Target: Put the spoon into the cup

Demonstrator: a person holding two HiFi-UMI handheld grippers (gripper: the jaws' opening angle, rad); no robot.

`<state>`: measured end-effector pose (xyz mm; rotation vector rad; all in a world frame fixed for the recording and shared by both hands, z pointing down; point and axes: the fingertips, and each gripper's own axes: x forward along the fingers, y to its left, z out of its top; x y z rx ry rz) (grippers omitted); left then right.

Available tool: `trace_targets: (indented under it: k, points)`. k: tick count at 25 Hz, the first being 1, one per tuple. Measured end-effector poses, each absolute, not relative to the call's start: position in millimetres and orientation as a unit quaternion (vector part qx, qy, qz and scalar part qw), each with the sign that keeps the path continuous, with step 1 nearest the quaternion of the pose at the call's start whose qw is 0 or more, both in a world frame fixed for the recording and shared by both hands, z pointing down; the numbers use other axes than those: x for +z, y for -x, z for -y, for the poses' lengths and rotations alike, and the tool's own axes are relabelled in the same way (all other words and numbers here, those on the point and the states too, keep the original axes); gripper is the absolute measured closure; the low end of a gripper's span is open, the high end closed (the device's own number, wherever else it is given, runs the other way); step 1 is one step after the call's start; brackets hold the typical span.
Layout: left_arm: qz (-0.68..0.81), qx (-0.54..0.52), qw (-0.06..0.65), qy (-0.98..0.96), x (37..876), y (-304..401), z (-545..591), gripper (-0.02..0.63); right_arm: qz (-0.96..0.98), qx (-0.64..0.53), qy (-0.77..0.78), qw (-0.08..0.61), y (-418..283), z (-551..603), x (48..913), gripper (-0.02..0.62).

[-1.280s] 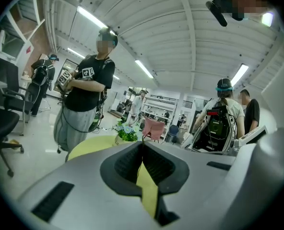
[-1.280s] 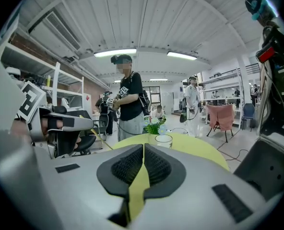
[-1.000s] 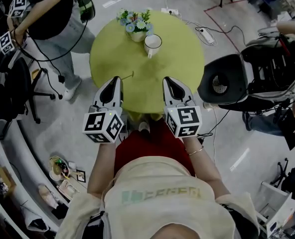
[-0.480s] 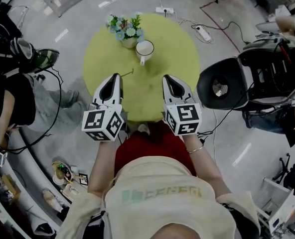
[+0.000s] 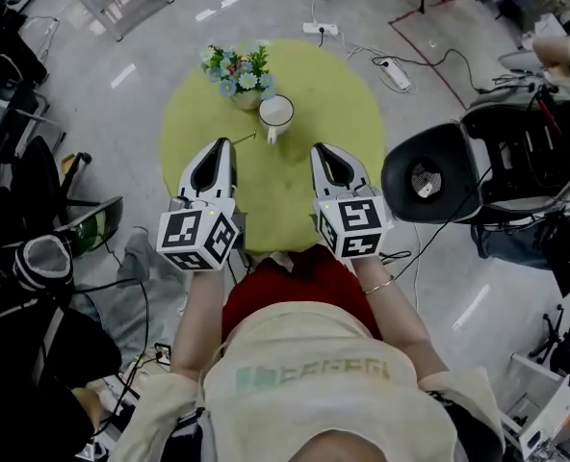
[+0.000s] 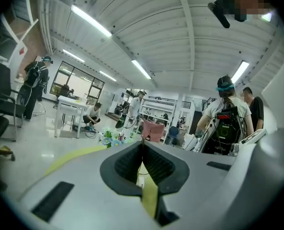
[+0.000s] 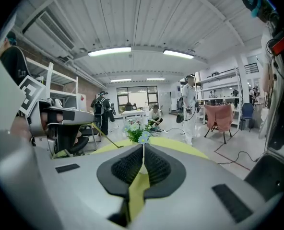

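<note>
A white cup (image 5: 275, 113) stands on the round yellow-green table (image 5: 348, 114), just in front of a pot of flowers (image 5: 234, 69). The spoon (image 5: 245, 140) is a thin dark stick lying flat to the cup's left. My left gripper (image 5: 222, 144) hovers over the table's near left part, its tip right beside the spoon's near end, jaws shut and empty. My right gripper (image 5: 320, 149) is over the near right part, also shut and empty. In the left gripper view the jaws (image 6: 142, 143) meet; in the right gripper view the jaws (image 7: 143, 145) meet, with the flowers (image 7: 138, 132) beyond.
A black office chair (image 5: 439, 171) stands close to the table's right side. A power strip and cables (image 5: 396, 70) lie on the floor behind. A person in dark clothes (image 5: 35, 268) and more chairs are at the left. Other people stand in the room (image 6: 230, 114).
The head view has shifted, so the table and cup sit lower in the picture. The bystander at the left has moved toward the lower left. Both grippers stay shut over the table's near part.
</note>
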<state>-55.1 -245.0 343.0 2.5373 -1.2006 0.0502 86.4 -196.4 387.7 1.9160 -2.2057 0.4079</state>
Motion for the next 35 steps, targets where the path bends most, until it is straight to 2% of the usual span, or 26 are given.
trace_targets:
  k: [15,35]
  points:
    - [0.412,0.015,0.168,-0.895,340,11,276,0.581,0.75,0.14,-0.639,0.099,-114,228,391,0.558]
    - [0.428,0.049,0.232,-0.872,399,-18,305,0.581,0.765,0.182,-0.603,0.134,-125,266,436,0.558]
